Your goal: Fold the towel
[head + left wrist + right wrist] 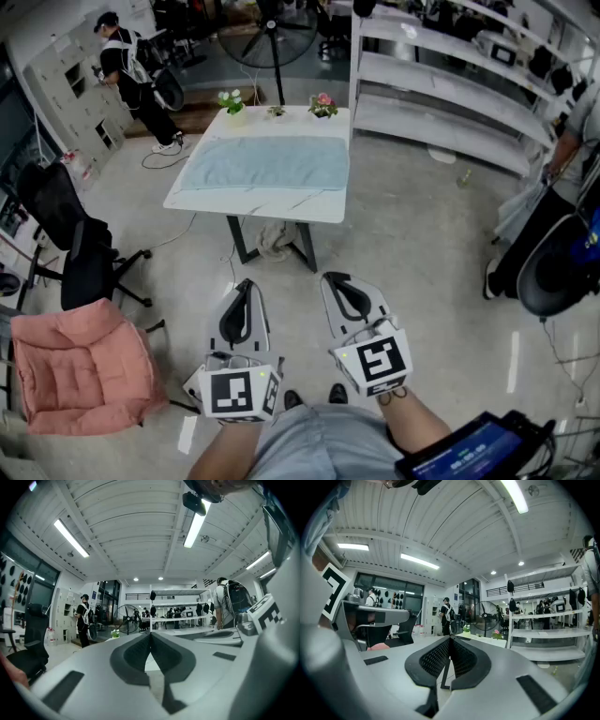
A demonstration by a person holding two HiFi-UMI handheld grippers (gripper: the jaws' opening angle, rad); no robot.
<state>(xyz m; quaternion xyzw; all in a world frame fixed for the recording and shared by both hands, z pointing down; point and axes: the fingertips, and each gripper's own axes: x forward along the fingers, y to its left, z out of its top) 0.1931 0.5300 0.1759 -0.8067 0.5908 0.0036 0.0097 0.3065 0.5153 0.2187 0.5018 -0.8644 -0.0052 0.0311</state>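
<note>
Left claw [150,634] closed tip to tip, empty

The towel [264,161], upper centre, looks like soft, matt, light-blue terry cloth on a smooth, white, marble-veined table [281,204]. Lower left, the pink cushion [75,370] is quilted fabric. The floor [422,253] shines faintly.

the towel [264,162] lies on the table [246,207], three small plants [275,105] along its far edge; shelving [441,94] stands right, two chairs [80,323] near left.
</note>
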